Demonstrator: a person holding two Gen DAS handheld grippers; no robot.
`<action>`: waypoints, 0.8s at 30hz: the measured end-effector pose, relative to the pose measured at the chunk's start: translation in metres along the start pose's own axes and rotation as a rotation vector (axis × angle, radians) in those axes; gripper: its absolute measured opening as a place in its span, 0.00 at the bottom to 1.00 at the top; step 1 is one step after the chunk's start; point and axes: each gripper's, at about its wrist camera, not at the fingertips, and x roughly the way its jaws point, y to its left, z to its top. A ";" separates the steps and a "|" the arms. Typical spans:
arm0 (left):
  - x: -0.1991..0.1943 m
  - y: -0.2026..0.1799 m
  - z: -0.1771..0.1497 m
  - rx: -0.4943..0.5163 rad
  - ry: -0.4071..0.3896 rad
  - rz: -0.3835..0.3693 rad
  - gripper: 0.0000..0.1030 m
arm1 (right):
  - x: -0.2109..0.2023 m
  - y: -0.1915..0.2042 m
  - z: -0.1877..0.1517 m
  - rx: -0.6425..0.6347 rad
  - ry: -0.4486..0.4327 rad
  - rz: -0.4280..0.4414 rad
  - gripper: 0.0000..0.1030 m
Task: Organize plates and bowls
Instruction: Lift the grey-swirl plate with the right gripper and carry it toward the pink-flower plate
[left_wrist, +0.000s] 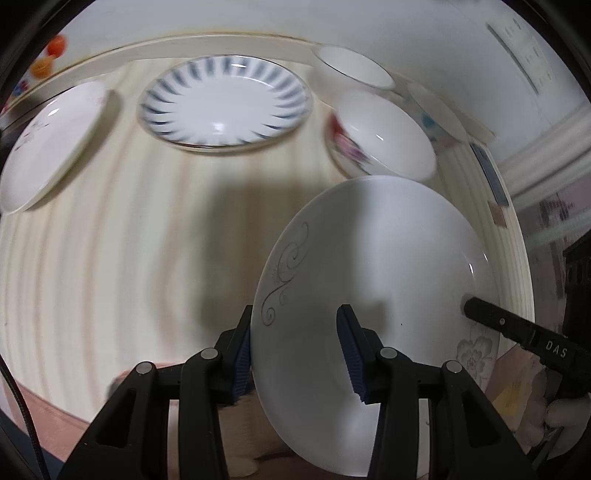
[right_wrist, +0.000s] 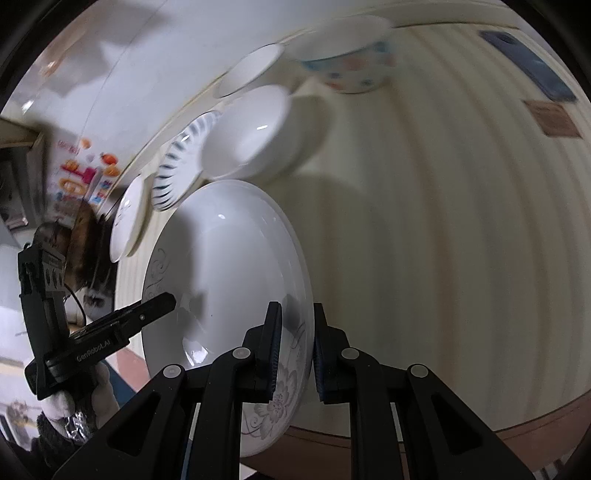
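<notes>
A large white plate (left_wrist: 369, 258) with grey swirls and a flower print hangs tilted over the striped table, carried by both grippers. My left gripper (left_wrist: 296, 312) is shut on its near rim, one blue pad behind the rim and one on the inner face. My right gripper (right_wrist: 296, 308) is shut on the opposite rim of the same plate (right_wrist: 229, 258), by the flower print. Each wrist view shows the other gripper's black finger on the plate. Further back stand a blue-striped plate (left_wrist: 225, 103), a plain white plate (left_wrist: 51, 147) and several bowls, one flowered (left_wrist: 380, 136).
The cream striped tablecloth (right_wrist: 443, 258) spreads out to the right of the carried plate. A dotted bowl (right_wrist: 351, 66), a white bowl (right_wrist: 247, 136) and a shallow bowl (right_wrist: 251, 70) cluster at the back. A dark phone (right_wrist: 528, 62) and a brown coaster (right_wrist: 554, 118) lie far right.
</notes>
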 end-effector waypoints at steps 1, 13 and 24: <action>0.004 -0.005 0.000 0.012 0.006 0.001 0.39 | -0.001 -0.008 -0.001 0.011 -0.007 -0.007 0.17; 0.028 -0.022 -0.004 0.072 0.049 0.043 0.39 | 0.011 -0.050 -0.008 0.079 -0.004 -0.017 0.17; 0.031 -0.031 -0.007 0.089 0.048 0.114 0.39 | 0.016 -0.043 -0.005 0.070 0.014 -0.004 0.16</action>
